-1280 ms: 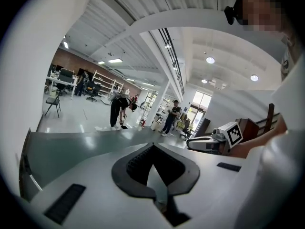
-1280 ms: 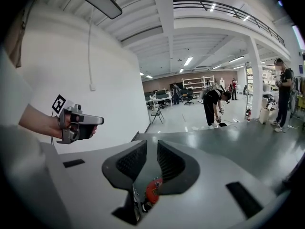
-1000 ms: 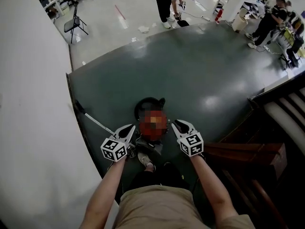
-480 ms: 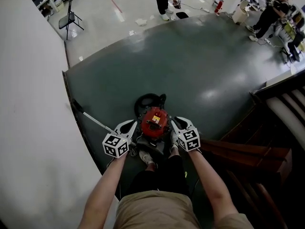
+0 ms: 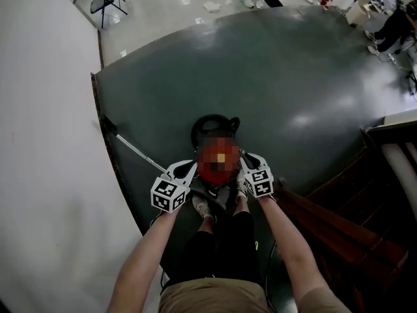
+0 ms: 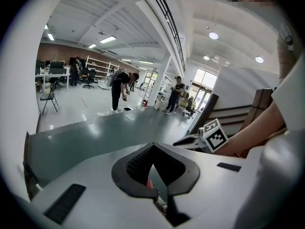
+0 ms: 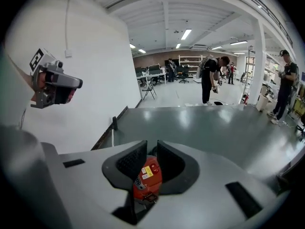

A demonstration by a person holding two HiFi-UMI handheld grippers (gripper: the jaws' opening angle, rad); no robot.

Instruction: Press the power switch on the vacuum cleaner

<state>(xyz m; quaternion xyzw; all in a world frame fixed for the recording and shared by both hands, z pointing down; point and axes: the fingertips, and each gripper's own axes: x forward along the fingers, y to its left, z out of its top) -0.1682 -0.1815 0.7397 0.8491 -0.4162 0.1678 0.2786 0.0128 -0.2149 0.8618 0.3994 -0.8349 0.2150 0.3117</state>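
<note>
Right gripper view: right gripper [image 7: 152,143] jaws narrowly apart, empty; red vacuum cleaner [image 7: 147,176] sits on the dark floor [image 7: 200,123] beyond them. Left gripper [image 6: 153,145] tips apparently closed, empty.

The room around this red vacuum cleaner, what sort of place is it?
Probably a large open workshop or lab: desks and storage shelves along the far wall, strip lights overhead, and people working on their feet across a wide bare floor.
</note>
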